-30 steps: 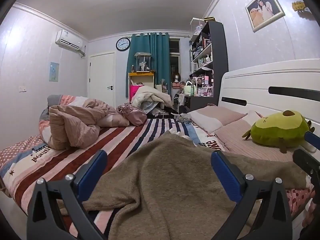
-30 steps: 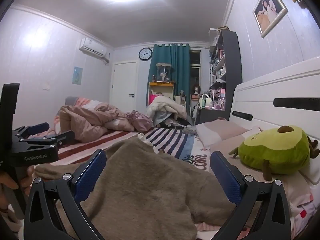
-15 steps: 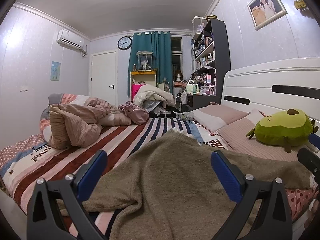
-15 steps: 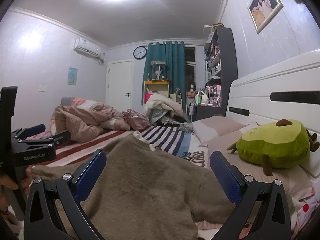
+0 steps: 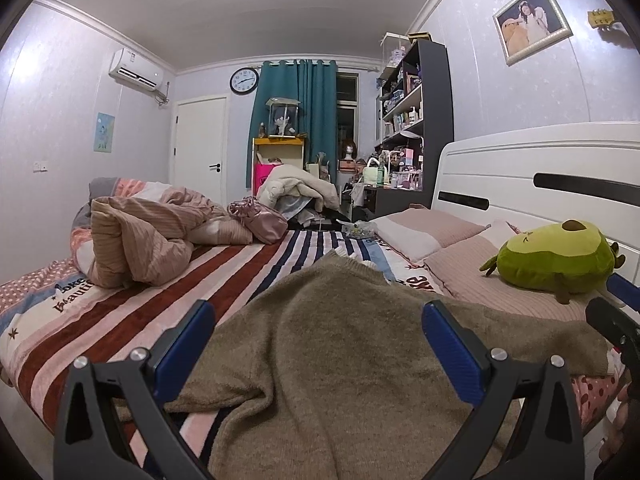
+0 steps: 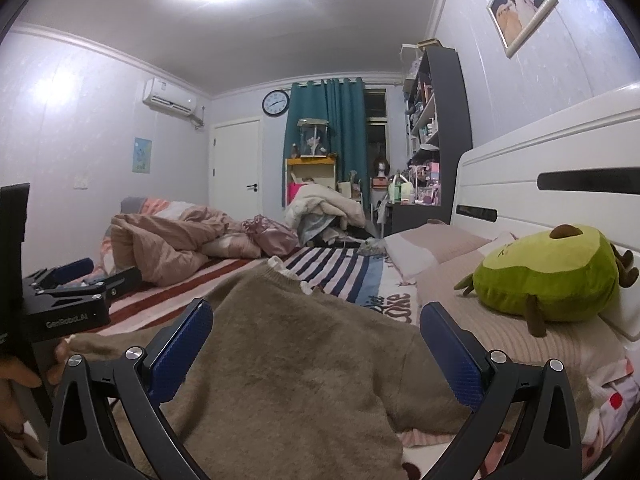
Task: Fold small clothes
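only the right wrist view shows the person's hand [image 6: 16, 380].

A brown fuzzy sweater [image 6: 288, 364] lies spread across the lower middle of the frame on the striped bed [image 6: 340, 268]. The right gripper [image 6: 316, 344] frames it from below, its blue-padded fingers [image 6: 182, 344] set wide apart with nothing between them but the cloth beyond. At the left edge sits the left gripper [image 6: 86, 276], held by a hand [image 6: 20, 376] in the lower left corner. A green avocado plush [image 6: 548, 276] rests on the pillows at right, against the white headboard [image 6: 560, 152]. A crumpled pink quilt [image 6: 172, 244] is heaped at middle left.
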Available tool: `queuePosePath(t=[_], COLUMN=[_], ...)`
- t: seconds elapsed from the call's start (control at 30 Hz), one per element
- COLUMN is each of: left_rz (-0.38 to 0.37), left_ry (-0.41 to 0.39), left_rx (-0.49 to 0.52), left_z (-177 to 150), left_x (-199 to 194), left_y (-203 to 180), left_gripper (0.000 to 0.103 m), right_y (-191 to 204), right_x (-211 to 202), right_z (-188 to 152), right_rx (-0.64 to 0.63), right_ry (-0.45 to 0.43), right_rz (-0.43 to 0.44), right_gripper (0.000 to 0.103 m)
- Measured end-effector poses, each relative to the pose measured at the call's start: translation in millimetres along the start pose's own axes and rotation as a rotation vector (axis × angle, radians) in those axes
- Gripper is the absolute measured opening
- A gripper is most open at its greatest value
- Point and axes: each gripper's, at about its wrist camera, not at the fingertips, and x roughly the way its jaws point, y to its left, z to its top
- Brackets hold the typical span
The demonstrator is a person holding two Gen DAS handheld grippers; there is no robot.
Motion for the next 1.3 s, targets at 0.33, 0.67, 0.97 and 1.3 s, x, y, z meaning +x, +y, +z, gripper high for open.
queuePosePath(t=[0.33,0.67,0.97,1.3], left_rz=[0.007,0.014,0.026,0.026], left_ry=[-0.006,0.016,-0.006,0.083], left_rx=[0.0,0.005,0.012,0.025], left_z=[-2,-6,-7,-10], left_x=[-8,-11,-15,5], left_y=[2,6,3,12], left_gripper=[0.102,0.102,0.102,0.102], right_y=[5,6,-2,5], right_x=[-8,-13,-15,-11], right_z=[-1,-4,-4,-5], right_rx=[-0.005,-0.024,-0.001,-0.018], right_ry=[-0.013,0.01,0.004,0.007], right_rz=[0.011,0.012,0.021,0.043], right_gripper=[0.103,0.103,0.103,0.103])
